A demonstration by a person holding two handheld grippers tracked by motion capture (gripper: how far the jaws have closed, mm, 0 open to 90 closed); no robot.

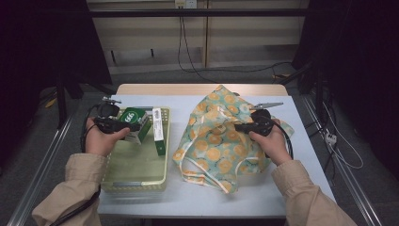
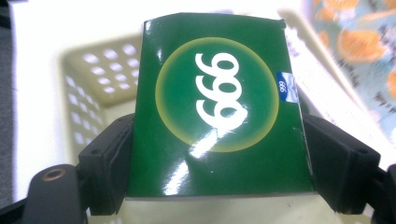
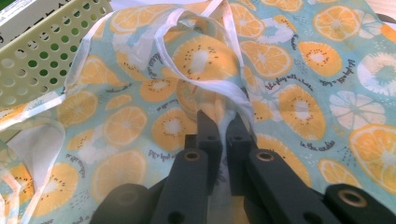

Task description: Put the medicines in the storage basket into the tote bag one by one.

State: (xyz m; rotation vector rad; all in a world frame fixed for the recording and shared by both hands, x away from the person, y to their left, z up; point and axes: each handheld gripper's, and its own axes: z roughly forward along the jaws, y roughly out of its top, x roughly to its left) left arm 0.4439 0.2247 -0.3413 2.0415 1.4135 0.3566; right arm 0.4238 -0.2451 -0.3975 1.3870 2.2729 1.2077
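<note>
"999" on green box (image 2: 217, 107)

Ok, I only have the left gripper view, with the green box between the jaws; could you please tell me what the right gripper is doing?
Observer: The right gripper is shut on the bag, pinching its cloth beside a white strap.
Operator: Thank you. Where does the bag sit relative to the basket?
Observer: In the high view it lies on the table, just right of the basket.
Operator: And is anything else in the basket?
Observer: Yes, a long box, white and green, lies by its right wall.
</note>
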